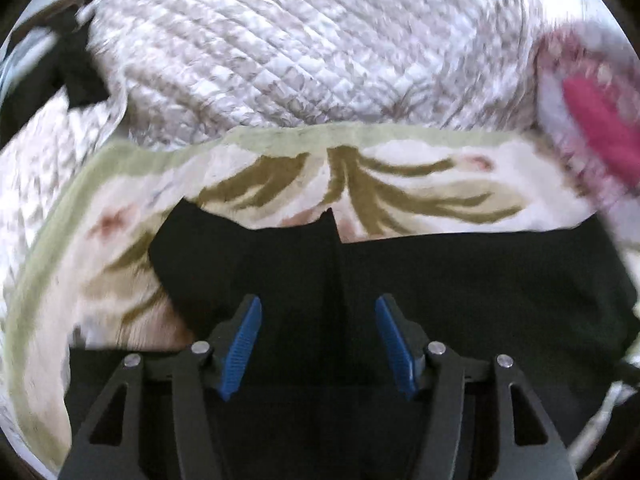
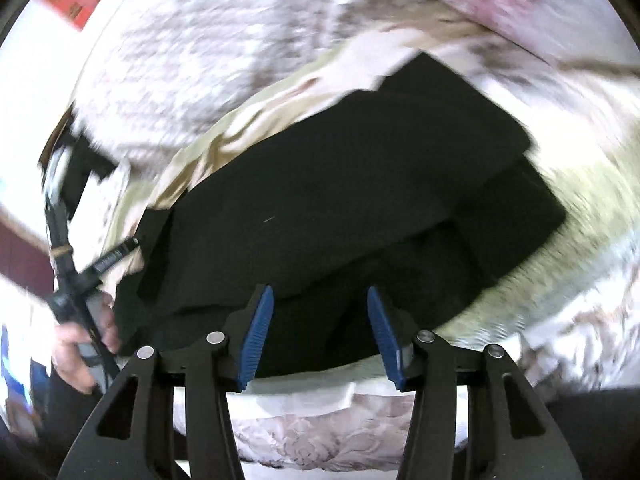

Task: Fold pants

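Observation:
The black pants [image 1: 440, 280] lie on a cream towel with olive leaf patterns [image 1: 400, 168]. In the right wrist view the pants [image 2: 360, 184] lie folded in layers, one flap over another. My left gripper [image 1: 318, 312] is open and empty, its blue pads [image 1: 244, 344] over the dark cloth. My right gripper [image 2: 320, 300] is open and empty above the near edge of the pants. The left gripper and the hand holding it [image 2: 80, 344] show at the left edge of the right wrist view.
A white quilted bedspread [image 1: 280, 48] covers the bed under the towel. A pink and white item [image 1: 600, 128] lies at the far right. Dark cloth [image 1: 52, 68] sits at the far left. The bed's near edge [image 2: 320, 432] is below my right gripper.

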### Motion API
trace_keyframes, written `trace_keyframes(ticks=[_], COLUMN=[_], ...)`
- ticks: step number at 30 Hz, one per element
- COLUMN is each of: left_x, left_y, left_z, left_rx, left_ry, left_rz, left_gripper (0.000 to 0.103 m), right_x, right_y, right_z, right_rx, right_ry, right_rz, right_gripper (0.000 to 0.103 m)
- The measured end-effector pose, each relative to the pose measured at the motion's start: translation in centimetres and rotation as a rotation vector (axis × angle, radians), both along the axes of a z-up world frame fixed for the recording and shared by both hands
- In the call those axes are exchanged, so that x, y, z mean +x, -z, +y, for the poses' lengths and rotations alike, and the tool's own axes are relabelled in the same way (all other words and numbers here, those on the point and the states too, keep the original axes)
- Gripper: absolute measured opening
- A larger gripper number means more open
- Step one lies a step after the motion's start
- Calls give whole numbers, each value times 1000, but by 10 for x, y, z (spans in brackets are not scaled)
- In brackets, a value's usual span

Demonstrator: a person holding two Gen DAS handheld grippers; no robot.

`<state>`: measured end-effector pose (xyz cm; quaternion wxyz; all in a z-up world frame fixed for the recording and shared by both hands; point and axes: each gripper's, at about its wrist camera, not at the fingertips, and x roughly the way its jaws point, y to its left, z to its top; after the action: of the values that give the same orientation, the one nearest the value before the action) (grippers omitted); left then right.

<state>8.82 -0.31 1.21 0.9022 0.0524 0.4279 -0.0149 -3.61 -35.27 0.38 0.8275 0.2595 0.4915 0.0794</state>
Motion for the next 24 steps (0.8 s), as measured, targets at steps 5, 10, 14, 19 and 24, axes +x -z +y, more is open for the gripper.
trace_keyframes(ticks=[5,10,14,19,24], left_x=[30,33,5,-68,-128], left_y=[28,25,-9,-59,-60], left_z=[-1,8,34,90,121], left_rx=[6,-3,-67,-179,-214], left_ry=[-45,-92,-183,-350,-450], left_rz=[83,50,-71,-221,-244], left_gripper=[41,4,4,4,4], right_x=[12,30,36,31,21], right_y=[13,21,25,10,-14], right_z=[-34,-48,-55,-55,-47], right_rx=[82,141,189,191,175], right_ry=[159,251,311,305,277], right_rz=[37,38,37,-18,-61], right_gripper=[50,50,25,7,7])
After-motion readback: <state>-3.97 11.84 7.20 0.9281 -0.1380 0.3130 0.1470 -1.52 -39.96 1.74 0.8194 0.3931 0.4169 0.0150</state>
